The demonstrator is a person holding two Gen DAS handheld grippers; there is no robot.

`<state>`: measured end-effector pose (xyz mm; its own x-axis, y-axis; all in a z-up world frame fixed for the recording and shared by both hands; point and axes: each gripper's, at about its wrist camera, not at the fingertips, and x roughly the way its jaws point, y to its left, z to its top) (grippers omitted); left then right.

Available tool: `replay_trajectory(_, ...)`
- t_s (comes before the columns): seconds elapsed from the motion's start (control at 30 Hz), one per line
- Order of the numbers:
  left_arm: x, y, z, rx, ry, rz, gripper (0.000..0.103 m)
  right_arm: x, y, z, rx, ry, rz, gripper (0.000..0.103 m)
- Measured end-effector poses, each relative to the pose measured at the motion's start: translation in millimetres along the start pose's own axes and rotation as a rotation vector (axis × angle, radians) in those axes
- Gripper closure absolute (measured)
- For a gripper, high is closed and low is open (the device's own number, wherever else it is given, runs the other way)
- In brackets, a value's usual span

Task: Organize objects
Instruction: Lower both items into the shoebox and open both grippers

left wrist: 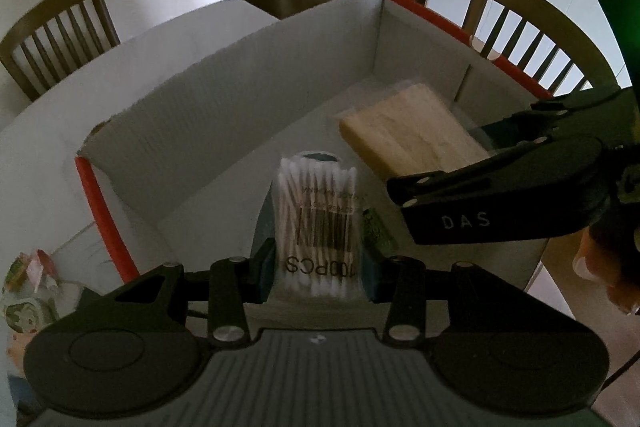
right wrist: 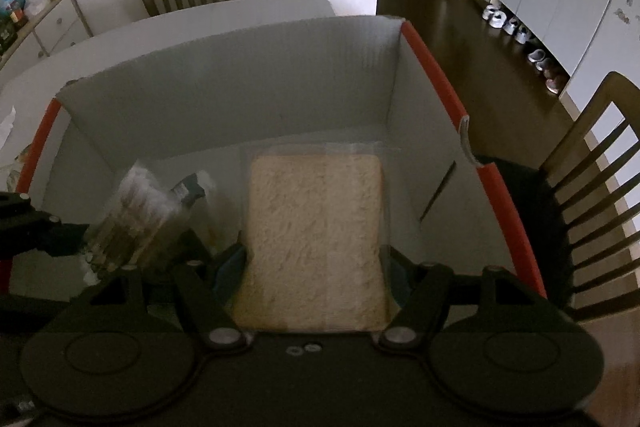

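Observation:
A clear pack of cotton swabs (left wrist: pixel 316 219) with a barcode stands upright between the blue pads of my left gripper (left wrist: pixel 318 275), which is shut on its lower sides. It hangs inside a white cardboard box (left wrist: pixel 224 99) with red-edged rims. My right gripper (right wrist: pixel 316 267) is shut on a beige spongy block (right wrist: pixel 316 227) in clear wrap, low inside the same box (right wrist: pixel 240 87). The block (left wrist: pixel 404 131) lies to the right of the swabs in the left wrist view. In the right wrist view the swab pack (right wrist: pixel 132 219) is on the left, with a small dark packet (right wrist: pixel 188 191) beside it.
The box sits on a white table (left wrist: pixel 132 43). Wooden chairs (left wrist: pixel 56 31) (right wrist: pixel 592 195) stand around it. Crumpled snack wrappers (left wrist: pixel 28 287) lie left of the box. A hand (left wrist: pixel 600 267) holds the right gripper. Shoes line the cabinets across the dark floor.

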<state>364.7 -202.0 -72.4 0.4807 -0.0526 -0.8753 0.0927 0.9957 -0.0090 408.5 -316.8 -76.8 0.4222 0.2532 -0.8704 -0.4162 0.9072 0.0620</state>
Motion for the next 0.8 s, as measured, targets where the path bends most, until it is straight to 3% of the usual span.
replay_trajectory(0.23, 6.2, 0.2, -2.3, -0.001, 0.01, 0.007, 0.049, -0.6, -2.9, -1.8, -0.016, -0.005, 0.014, 0.027)
replay_trajectory(0.3, 5.2, -1.3, -3.3, 0.002, 0.0, 0.01, 0.036, -3.3, -3.5, -3.0, -0.016, -0.009, 0.015, 0.025)
replay_trajectory(0.37, 4.0, -0.6, -4.0, -0.007, -0.013, 0.005, 0.032, -5.9, -4.7, -4.3, -0.017, -0.012, 0.018, 0.024)
replay_trajectory(0.8, -27.5, 9.6, -12.7, -0.063, -0.08, -0.019, 0.032, -50.7, -7.2, -6.0, -0.007, -0.082, 0.067, 0.023)
